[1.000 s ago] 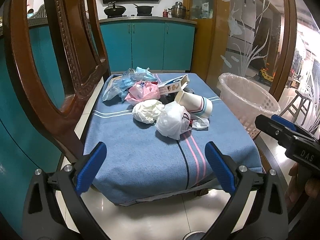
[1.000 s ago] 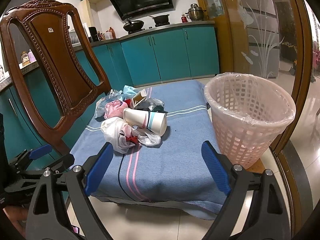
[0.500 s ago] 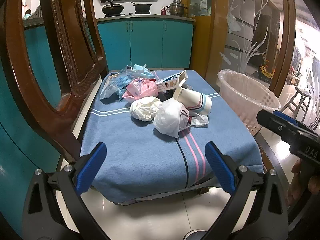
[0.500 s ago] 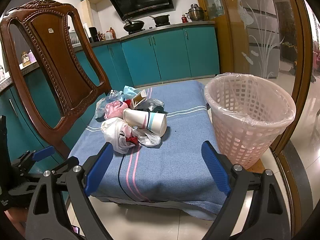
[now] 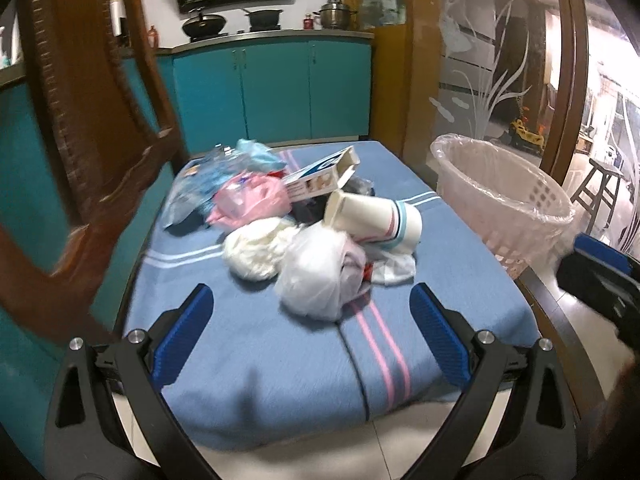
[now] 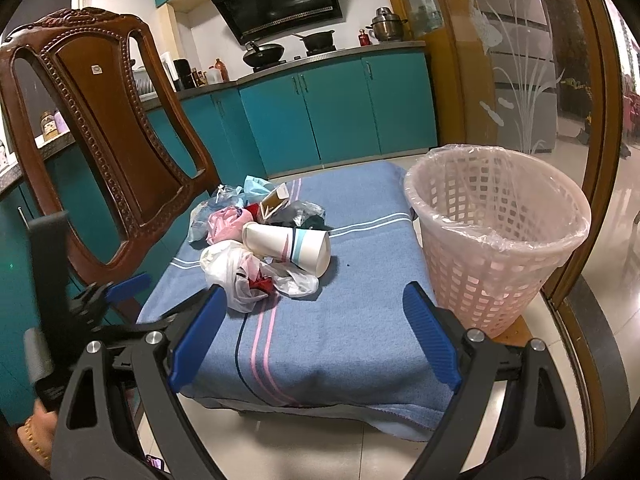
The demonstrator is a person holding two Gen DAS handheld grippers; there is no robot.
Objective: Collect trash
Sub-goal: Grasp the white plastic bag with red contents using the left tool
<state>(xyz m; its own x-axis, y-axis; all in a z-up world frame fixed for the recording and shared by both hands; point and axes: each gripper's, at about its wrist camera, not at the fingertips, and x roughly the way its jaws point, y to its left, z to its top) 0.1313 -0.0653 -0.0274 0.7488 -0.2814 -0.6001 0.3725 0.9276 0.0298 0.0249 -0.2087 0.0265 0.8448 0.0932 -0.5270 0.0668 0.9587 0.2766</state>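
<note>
Left claw [image 5: 310, 330] spread, holding nothing, low before the blue-blanketed worktop [image 5: 280, 352]. Right claw [image 6: 314, 334] likewise spread. Trash pile mid-worktop: white plastic bag [image 5: 320, 276] nearest, paper cup [image 5: 372, 216] on its side (touching bag), pink bag [image 5: 252, 200] behind. Lined wastebasket [image 6: 496, 240] at worktop's right edge.

Trash heap mid-blanket, nr chair side. Paper cup [image 6: 287, 245] on its side, white w/ teal + pink bands, mouth toward basket. White plastic bag [image 5: 318, 270] bunched up at front, touching cup. Crumpled white wad [image 5: 256, 252] just beside it. Pink bag [image 5: 250, 200] and clear/blue bags [image 5: 212, 178] at back. Small carton [image 5: 322, 176] tilted atop pile, end open. Pink lattice basket [image 6: 496, 240] w/ clear liner upright at blanket's edge, apart from heap.
</note>
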